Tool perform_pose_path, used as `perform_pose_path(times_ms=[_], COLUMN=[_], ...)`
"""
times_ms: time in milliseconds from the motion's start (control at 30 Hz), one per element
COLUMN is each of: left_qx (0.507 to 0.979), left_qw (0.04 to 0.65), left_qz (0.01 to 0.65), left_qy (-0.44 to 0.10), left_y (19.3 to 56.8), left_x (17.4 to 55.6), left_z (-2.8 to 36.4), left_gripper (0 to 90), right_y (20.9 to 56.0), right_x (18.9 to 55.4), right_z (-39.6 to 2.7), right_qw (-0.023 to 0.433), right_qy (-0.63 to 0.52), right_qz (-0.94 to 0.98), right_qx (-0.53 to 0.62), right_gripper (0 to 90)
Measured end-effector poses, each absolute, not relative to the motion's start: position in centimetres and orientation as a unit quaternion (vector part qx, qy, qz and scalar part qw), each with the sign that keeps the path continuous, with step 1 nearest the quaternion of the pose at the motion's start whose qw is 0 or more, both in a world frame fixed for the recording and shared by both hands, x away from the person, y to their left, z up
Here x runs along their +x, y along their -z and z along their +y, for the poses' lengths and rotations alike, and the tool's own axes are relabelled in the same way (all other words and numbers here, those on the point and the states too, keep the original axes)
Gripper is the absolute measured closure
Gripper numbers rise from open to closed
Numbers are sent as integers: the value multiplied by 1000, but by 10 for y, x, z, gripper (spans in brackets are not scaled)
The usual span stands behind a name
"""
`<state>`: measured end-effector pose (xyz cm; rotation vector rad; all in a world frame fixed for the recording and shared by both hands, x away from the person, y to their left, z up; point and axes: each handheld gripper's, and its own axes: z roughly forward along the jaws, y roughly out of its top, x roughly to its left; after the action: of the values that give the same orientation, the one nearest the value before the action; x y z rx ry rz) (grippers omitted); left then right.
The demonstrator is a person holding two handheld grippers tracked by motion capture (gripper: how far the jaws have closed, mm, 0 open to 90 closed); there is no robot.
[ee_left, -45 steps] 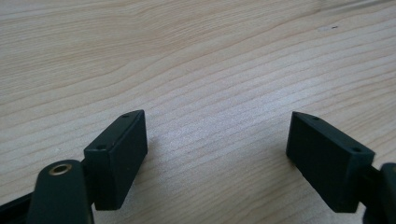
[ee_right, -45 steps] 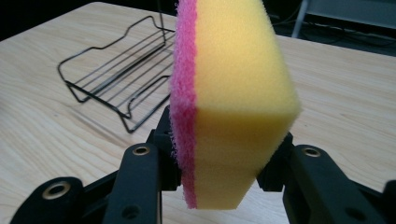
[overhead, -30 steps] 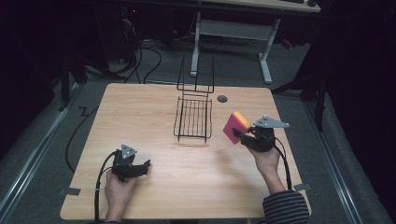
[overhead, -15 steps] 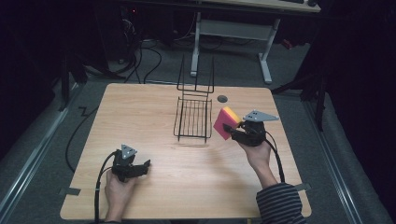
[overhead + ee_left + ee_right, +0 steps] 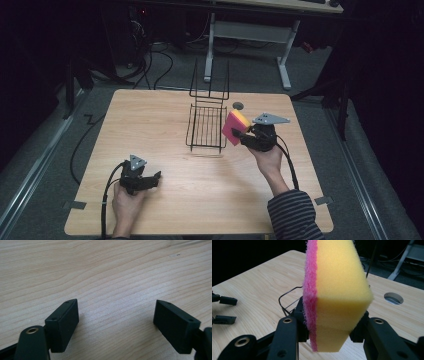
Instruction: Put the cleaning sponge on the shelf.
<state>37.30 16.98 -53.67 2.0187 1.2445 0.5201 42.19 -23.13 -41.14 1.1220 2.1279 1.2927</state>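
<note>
Clearly we are dealing with a soft, light thing: the sponge [image 5: 339, 292], yellow foam with a thin pink scouring layer on one face. We judge it weighs next to nothing and gives under any squeeze; in the right gripper view the foam bulges a little above the pads, which suggests it is being pinched in. The pink face looks rough and should not slip, and the foam face is matte, so we expect little risk of sliding. Nothing about it seems fragile. The sensible place to take hold is across its two broad faces, near the lower end, and that is how we have it now.

Our right hand-held gripper [image 5: 239, 135] is clamped on the sponge, one pad on the pink side and one on the yellow, with the block standing upright between them. In the high view the sponge [image 5: 235, 127] is held in the air just beside the right edge of the wire rack [image 5: 206, 127], which stands near the middle of the table [image 5: 150, 120]. We cannot tell whether the sponge touches the rack's wire or hangs just clear of it.

Our left hand-held gripper [image 5: 152, 179] rests low near the front left of the table, well apart from the rack. Its jaws are spread wide in the left gripper view, with bare wood between them and nothing in them.
</note>
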Motion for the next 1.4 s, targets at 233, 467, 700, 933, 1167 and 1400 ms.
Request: perform_pose_path(times_ms=[233,467,700,933,1167,1400], left_qx=[780,781,781,781,781,780], left_qw=[348,348,348,348,348,349], left_qz=[479,479,479,479,479,479], left_qy=[-202,-201,-201,-201,-201,-201], left_y=[537,537,537,537,537,537], left_x=[373,373,373,373,373,373], left_z=[169,169,170,170,170,170], left_gripper=[209,209,209,209,209,208], right_y=[411,412,415,416,419,423], right_x=[428,435,441,448,455,463], right_z=[-221,-213,-205,-196,-187,-180], right_qw=[204,201,200,203,205,208], right_qy=[-458,-457,-450,-446,-437,-427], right_qz=[768,771,775,780,786,792], right_qx=[398,396,397,389,387,384], right_gripper=[609,608,608,607,606,606])
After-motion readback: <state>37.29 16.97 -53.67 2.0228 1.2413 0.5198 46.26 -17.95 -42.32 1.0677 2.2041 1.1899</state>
